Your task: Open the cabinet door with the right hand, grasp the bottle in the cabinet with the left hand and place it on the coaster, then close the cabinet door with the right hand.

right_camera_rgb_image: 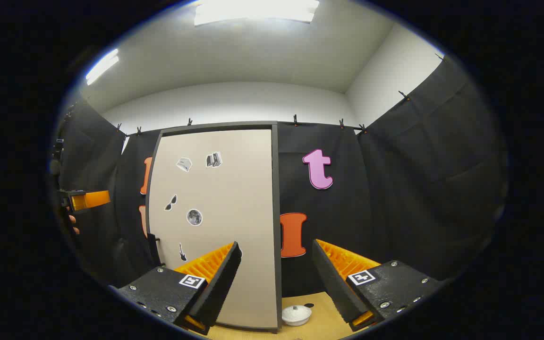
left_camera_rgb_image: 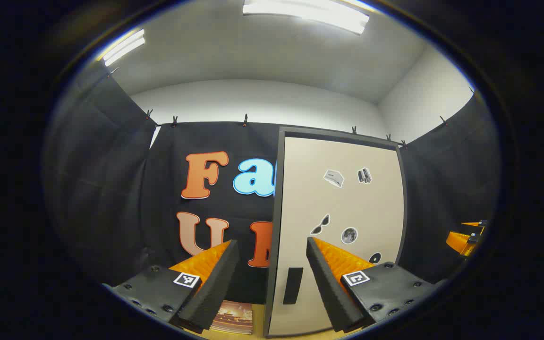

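Observation:
The cabinet (left_camera_rgb_image: 343, 212) stands upright on the wooden table, its beige sticker-covered door (right_camera_rgb_image: 215, 217) shut in a dark frame. A black handle (left_camera_rgb_image: 293, 284) sits low on the door's left side. The bottle is hidden behind the door. My left gripper (left_camera_rgb_image: 271, 242) is open and empty, raised in front of the cabinet's left edge. My right gripper (right_camera_rgb_image: 276, 246) is also open and empty, facing the cabinet's right edge. The right gripper (left_camera_rgb_image: 470, 233) shows far right in the left gripper view. The left gripper (right_camera_rgb_image: 85, 199) shows far left in the right gripper view, with a hand on it.
A flat brown item (left_camera_rgb_image: 233, 317) lies on the table left of the cabinet. A white round dish (right_camera_rgb_image: 296, 315) and a small dark spot (right_camera_rgb_image: 309, 305) sit on the table (right_camera_rgb_image: 319, 326) to the cabinet's right. Black cloth walls surround the booth.

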A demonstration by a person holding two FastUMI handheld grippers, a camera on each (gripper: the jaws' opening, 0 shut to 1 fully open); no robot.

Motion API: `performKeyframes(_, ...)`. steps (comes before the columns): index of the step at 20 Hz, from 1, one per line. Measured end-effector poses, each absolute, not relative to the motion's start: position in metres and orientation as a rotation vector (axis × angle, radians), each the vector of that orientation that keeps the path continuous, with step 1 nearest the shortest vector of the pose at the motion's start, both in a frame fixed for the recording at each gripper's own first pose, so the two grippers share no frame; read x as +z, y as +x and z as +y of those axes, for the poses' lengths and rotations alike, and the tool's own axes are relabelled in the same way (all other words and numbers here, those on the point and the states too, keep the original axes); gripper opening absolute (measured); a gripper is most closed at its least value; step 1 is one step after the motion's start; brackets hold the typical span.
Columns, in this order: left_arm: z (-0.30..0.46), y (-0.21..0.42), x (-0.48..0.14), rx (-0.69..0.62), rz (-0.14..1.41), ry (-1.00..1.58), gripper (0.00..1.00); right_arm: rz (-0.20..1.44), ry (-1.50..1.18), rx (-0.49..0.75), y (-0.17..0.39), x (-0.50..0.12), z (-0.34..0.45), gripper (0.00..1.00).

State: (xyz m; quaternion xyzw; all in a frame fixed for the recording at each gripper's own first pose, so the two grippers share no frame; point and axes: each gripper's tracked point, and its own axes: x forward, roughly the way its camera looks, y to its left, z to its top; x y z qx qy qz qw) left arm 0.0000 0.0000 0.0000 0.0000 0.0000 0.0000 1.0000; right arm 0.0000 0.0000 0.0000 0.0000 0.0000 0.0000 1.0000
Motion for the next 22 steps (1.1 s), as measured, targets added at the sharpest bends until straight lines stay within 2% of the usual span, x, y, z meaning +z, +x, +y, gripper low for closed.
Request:
performKeyframes(8,0.007,-0.004,-0.06,0.03,0.097,0.038,0.94,0.04,-0.075,0.037,-0.003,-0.031,0.007,0.94)
performKeyframes(13,0.019,-0.008,-0.055,0.058,0.092,0.017,0.94,0.031,-0.083,0.033,-0.003,-0.031,0.01,0.94)
performKeyframes(22,0.012,-0.014,-0.051,0.023,0.072,0.065,0.93,0.031,-0.059,0.044,-0.007,-0.033,0.02,0.94)
